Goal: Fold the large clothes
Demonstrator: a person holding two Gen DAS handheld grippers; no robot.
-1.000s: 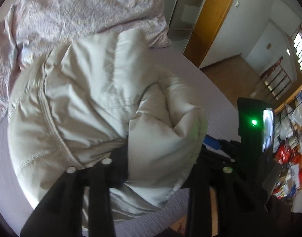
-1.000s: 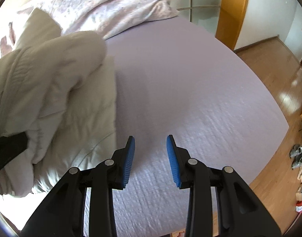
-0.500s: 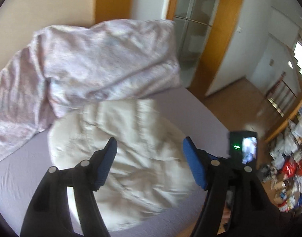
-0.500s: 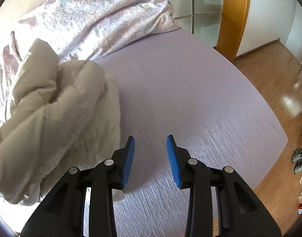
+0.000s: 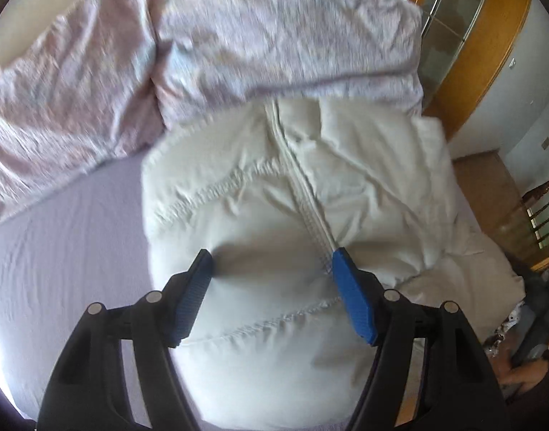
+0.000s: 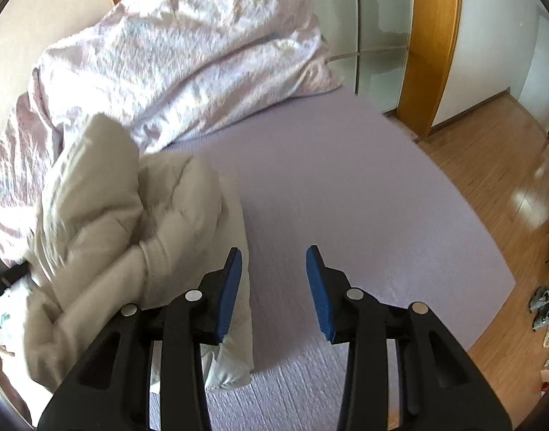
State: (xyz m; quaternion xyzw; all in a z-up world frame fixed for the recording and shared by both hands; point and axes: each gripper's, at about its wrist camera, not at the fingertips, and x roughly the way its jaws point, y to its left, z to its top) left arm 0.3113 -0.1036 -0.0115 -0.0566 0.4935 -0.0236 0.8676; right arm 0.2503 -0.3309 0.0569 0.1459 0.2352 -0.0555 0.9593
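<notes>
A cream padded jacket (image 5: 368, 186) lies bunched on the lilac bed sheet (image 5: 66, 244), its zipper (image 5: 303, 197) running down the middle. My left gripper (image 5: 271, 253) hovers over it with its blue pads wide apart and not pressing on the cloth. In the right wrist view the same jacket (image 6: 130, 222) is heaped at the left, one fold reaching under the left finger. My right gripper (image 6: 274, 250) hangs above the bare sheet (image 6: 364, 197) beside the jacket; its jaws are opening and nothing is between them.
A crumpled pink-white duvet (image 6: 188, 54) fills the head of the bed, touching the jacket's far side. A glass-fronted wardrobe (image 6: 378, 28) with wooden frame stands beyond. Wooden floor (image 6: 497, 165) lies right of the bed, with small clutter (image 6: 544, 309) near its edge.
My left gripper let go of the jacket fold, opened wide and swung over the garment, which now lies on the bed. My right gripper rose and its jaws widened slightly.
</notes>
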